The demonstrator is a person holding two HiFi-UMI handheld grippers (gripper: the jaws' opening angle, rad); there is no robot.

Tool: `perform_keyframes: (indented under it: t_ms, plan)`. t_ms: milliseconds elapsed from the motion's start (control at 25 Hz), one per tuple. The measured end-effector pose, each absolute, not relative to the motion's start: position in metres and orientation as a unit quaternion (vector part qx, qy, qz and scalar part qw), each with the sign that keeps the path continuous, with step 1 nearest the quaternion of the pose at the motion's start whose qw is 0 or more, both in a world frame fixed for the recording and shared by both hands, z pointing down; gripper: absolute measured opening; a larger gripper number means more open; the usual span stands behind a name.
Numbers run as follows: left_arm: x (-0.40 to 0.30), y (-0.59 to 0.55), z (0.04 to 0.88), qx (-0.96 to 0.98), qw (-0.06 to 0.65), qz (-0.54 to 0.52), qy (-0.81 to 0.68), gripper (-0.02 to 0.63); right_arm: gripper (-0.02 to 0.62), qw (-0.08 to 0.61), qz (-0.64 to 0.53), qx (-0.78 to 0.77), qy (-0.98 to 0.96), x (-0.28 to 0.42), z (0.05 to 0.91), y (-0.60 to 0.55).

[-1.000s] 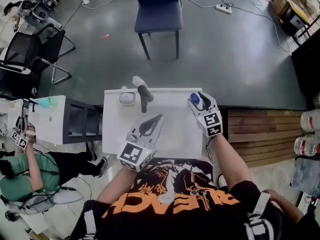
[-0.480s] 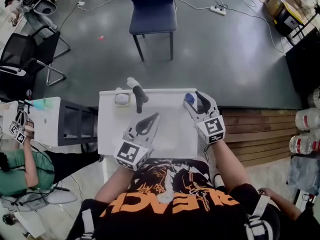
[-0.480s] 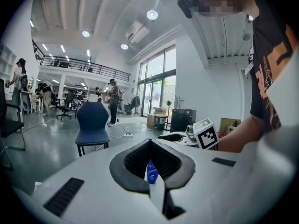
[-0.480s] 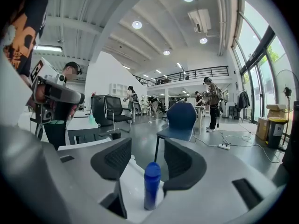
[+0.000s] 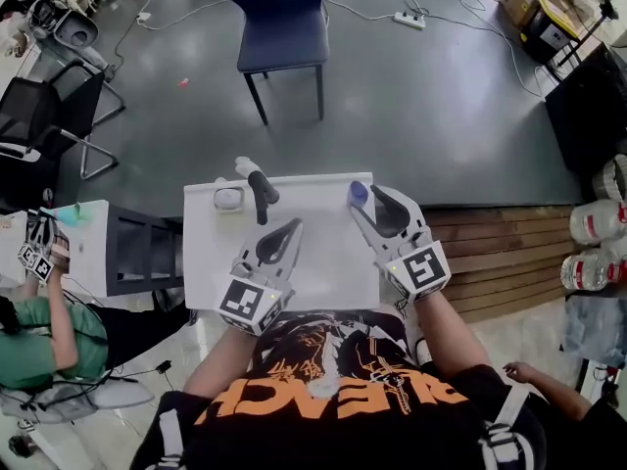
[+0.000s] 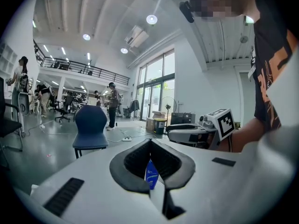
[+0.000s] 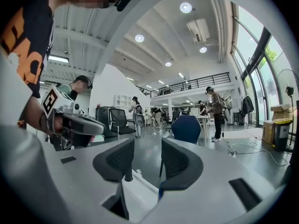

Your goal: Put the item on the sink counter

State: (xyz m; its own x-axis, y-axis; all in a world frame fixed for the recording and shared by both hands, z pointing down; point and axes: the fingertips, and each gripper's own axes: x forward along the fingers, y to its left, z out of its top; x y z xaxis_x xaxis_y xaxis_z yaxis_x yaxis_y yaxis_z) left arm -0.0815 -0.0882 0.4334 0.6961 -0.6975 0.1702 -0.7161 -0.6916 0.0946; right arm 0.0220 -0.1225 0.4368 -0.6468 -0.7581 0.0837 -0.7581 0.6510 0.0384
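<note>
The white sink counter (image 5: 323,262) lies in front of me with a black faucet (image 5: 260,194) at its far left. The item, a small blue bottle (image 5: 359,193), stands upright on the counter's far right corner; through the slit of the left jaws it also shows as a blue bottle (image 6: 151,174). My right gripper (image 5: 370,202) sits just behind the bottle, jaws apart and closing, with nothing between the pads (image 7: 174,160). Tilted over the middle of the counter, my left gripper (image 5: 292,227) is shut and empty.
A small white object (image 5: 227,198) sits next to the faucet. A blue chair (image 5: 279,18) stands on the grey floor beyond the counter. A low white cabinet (image 5: 93,233) and a seated person (image 5: 34,331) are at the left, a wooden platform (image 5: 500,253) and water bottles (image 5: 593,243) at the right.
My right gripper has drawn back toward me off the blue bottle, which stays on the counter's corner. The left gripper has hardly moved.
</note>
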Motion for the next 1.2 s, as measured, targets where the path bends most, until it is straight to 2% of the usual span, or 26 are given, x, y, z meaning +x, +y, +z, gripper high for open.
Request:
perform_keyframes:
  t_ms: [280, 640, 1200]
  plan:
    - [-0.073, -0.085, 0.412, 0.921, 0.072, 0.043, -0.381, 0.017, 0.167, -0.021, -0.016, 0.399, -0.917, 0.020, 0.382, -0.096]
    - [-0.066, -0.077, 0.386, 0.924, 0.054, 0.016, -0.377, 0.017, 0.146, -0.022, -0.025, 0.398, -0.917, 0.033, 0.359, -0.068]
    - [-0.051, -0.061, 0.361, 0.933, 0.033, -0.005, -0.359, 0.017, 0.057, -0.055, -0.020, 0.404, -0.913, 0.035, 0.331, -0.043]
